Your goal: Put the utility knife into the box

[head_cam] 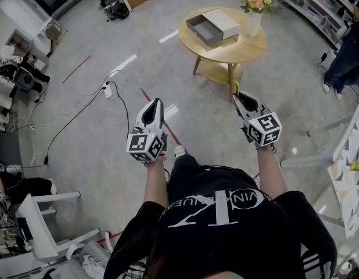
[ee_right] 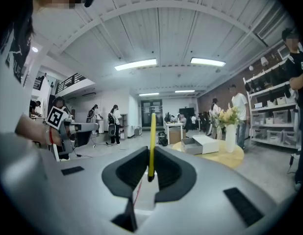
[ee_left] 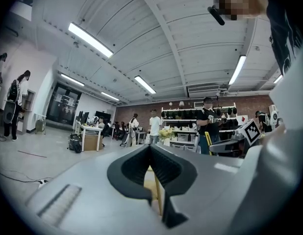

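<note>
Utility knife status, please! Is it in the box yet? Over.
Right gripper shut on utility knife. Left gripper shut, empty. Box open on table ahead, knife not in. Vase beside box.

The right hand-held gripper has its jaws closed on a thin yellow utility knife, which stands upright between them. Beyond, to the right, a round wooden tabletop carries a grey-and-white box and, just beside it, a white vase of flowers.

Yellow utility knife stands upright in right claw; open grey box sits on table.
</note>
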Available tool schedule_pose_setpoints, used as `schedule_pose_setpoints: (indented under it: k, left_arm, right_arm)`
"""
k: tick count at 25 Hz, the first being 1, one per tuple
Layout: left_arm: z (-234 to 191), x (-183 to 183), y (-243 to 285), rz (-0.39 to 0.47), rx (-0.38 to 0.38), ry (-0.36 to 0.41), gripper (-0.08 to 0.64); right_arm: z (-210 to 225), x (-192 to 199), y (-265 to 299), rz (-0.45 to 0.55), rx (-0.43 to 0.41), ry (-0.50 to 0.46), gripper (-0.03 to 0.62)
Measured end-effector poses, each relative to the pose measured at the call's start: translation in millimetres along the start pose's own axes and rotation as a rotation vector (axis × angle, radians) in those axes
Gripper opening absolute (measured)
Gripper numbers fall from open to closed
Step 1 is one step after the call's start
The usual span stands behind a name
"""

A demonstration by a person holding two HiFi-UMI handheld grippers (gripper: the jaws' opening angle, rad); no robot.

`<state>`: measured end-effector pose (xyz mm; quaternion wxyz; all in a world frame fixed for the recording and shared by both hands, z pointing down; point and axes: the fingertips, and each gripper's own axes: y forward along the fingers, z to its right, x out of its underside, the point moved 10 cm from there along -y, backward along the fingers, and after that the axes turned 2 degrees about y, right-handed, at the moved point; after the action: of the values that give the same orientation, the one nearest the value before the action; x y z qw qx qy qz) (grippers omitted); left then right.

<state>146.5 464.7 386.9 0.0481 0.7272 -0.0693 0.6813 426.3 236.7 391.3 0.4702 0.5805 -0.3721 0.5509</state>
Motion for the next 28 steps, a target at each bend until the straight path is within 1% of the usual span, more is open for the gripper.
schedule_pose_setpoints:
  k: [3, 7, 12, 15, 20, 26, 28]
  left_arm:
    - [-4.9, 3.1, 1.1, -0.021, -0.003, 0.004, 0.011]
    - [-19.8, 16.4, 8.5, -0.047, -0.019, -0.032, 0.011]
    - [-39.7, 17.1, 48.2, -0.056, 0.019, -0.026, 0.011]
    - [-57.5, 10.3, 75.7, -0.037, 0.033, -0.019, 0.011]
    - [-85.5, 9.9, 121.7, -0.035, 0.051, -0.031, 0.011]
    - [-113.8, 16.4, 166.6, -0.064, 0.084, -0.042, 0.011]
    - [-126.5, 17.9, 177.4, -0.070, 0.082, -0.049, 0.011]
  right_arm:
    - [4.9, 3.9, 5.5, 0.003, 0.011, 0.024, 0.050]
    - [8.4, 9.9, 19.7, -0.003, 0.012, 0.046, 0.051]
    - [24.4, 12.5, 39.4, -0.013, 0.044, 0.064, 0.051]
    - [39.8, 3.4, 60.5, 0.006, 0.072, 0.076, 0.051]
    - [60.7, -9.4, 97.5, 0.012, 0.088, 0.079, 0.051]
    - [84.8, -9.7, 137.1, -0.012, 0.117, 0.110, 0.051]
    - [89.2, -10.2, 151.6, -0.020, 0.121, 0.119, 0.051]
